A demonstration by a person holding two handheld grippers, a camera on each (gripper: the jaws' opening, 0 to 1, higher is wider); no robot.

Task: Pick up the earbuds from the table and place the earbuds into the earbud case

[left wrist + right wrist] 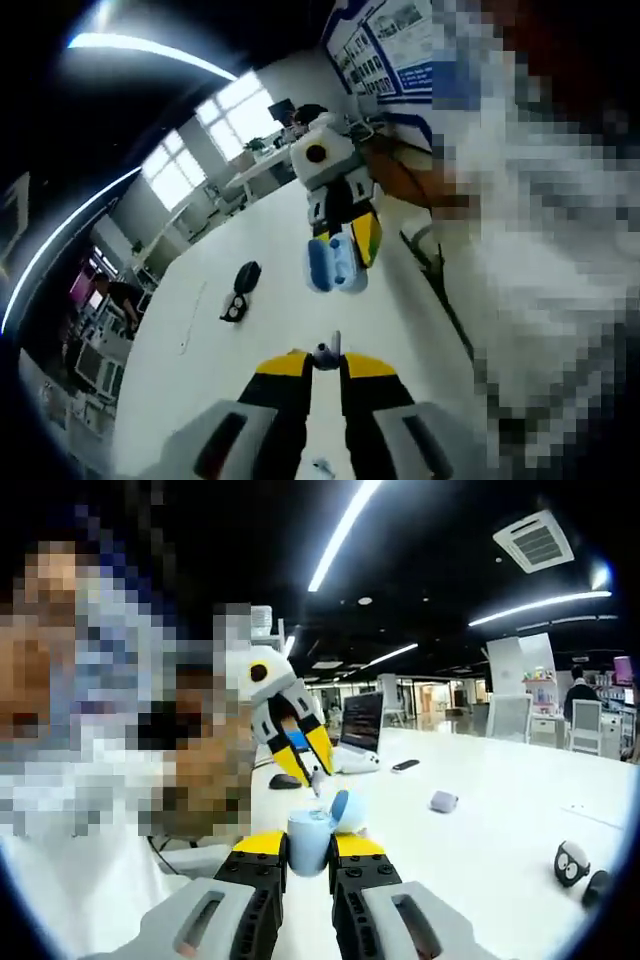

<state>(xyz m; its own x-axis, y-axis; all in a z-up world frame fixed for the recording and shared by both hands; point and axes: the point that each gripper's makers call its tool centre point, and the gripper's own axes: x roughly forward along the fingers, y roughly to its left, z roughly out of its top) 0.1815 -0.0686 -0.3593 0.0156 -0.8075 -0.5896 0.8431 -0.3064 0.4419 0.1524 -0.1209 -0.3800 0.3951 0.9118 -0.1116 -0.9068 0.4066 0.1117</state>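
So the right gripper point(309, 852) is clamped on the light blue earbud case point(312, 838), lid flipped open, held up off the white table point(480, 810). The left gripper point(327, 362) has a small white earbud point(326, 351) pinched between its yellow-tipped jaws, close to the case point(335, 264) but not in it (a black pouch point(241, 290) sits further back on the table).

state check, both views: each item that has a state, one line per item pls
left tool: shut on an earbud, held up above the white table
right tool: shut on the earbud case
earbud case: lid open, held in the air
black case: open, lying on the table
laptop: open, screen dark
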